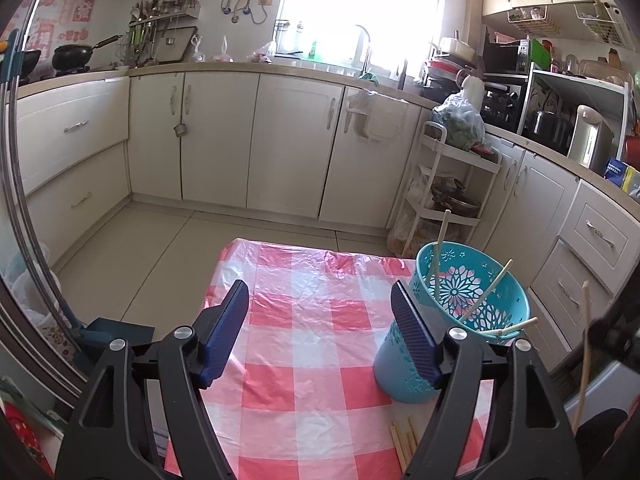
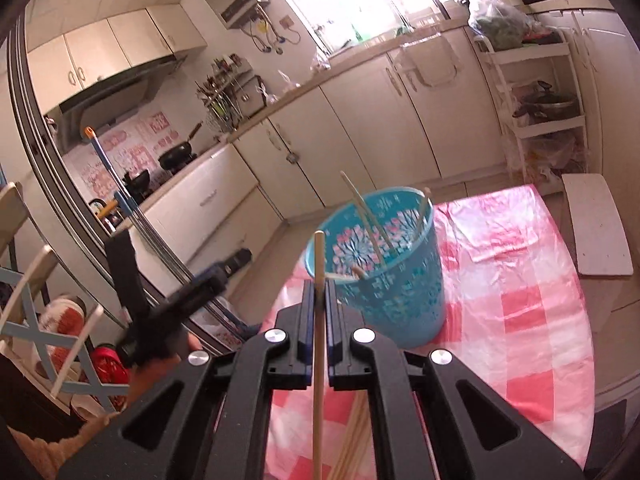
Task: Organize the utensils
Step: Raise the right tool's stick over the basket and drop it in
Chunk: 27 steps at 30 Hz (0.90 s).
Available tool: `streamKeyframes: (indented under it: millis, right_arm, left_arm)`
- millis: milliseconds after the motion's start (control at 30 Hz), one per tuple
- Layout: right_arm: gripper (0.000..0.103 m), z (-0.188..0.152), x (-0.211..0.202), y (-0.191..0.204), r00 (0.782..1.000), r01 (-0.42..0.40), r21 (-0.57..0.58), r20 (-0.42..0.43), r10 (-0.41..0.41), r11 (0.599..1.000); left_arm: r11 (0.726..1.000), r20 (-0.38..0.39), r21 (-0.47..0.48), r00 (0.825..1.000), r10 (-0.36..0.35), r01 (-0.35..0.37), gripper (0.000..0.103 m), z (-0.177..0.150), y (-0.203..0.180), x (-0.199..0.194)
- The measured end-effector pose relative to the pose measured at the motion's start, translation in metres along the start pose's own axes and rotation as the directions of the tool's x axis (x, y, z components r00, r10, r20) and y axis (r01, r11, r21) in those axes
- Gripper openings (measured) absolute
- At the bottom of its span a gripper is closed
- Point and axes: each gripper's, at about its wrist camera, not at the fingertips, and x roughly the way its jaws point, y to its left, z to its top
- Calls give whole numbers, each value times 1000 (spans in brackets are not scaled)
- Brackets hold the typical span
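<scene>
While my left gripper [image 1: 320,336] sits with its blue pads spread wide and nothing between them, the teal basket [image 1: 480,304] stands just past its right-hand pad on the pink checked cloth [image 1: 304,360]. Three chopsticks [image 1: 438,256] lean inside that basket, poking over the rim at different angles, and a few loose ones [image 1: 402,440] lie on the cloth right at the basket's near side. Off to the right of the basket, one more chopstick hangs in the air, pinched by something dark and blurry at the frame edge. Switching to the right wrist view: my right gripper [image 2: 319,300] is clamped tight on a single chopstick [image 2: 319,344], which runs nearly straight up through the pads, its tip showing against the near wall of the basket [image 2: 400,296]. Behind that held stick, the basket has chopsticks [image 2: 364,212] resting in it, and the spare pile [image 2: 354,440] lies on the cloth [image 2: 520,280] below the basket, under my gripper.
</scene>
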Motion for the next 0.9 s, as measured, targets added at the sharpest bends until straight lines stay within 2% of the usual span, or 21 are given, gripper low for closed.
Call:
streamKeyframes:
  millis: [167, 333, 500, 667, 733, 900]
  right_arm:
    - [6, 51, 3, 17, 992, -22, -24, 126, 25, 999]
    - [6, 93, 15, 29, 966, 2, -36, 258, 8, 999]
    - [6, 106, 34, 34, 929, 129, -95, 361, -87, 987]
    - [6, 96, 62, 13, 895, 259, -69, 391, -212, 963]
    - [6, 88, 71, 1, 888, 293, -41, 381, -256, 955]
    - [6, 61, 89, -15, 905, 332, -51, 297, -304, 942]
  left_arm:
    - [1000, -6, -17, 1000, -2, 2, 72, 0, 4, 1]
    - [999, -10, -37, 1000, 0, 0, 72, 1, 9, 2]
    - [997, -27, -78, 1000, -3, 1, 73, 2, 18, 6]
    - [996, -32, -91, 999, 3, -6, 73, 2, 23, 9]
    - [996, -36, -90, 999, 5, -8, 73, 1, 23, 10]
    - [996, -49, -88, 999, 4, -8, 74, 0, 22, 14]
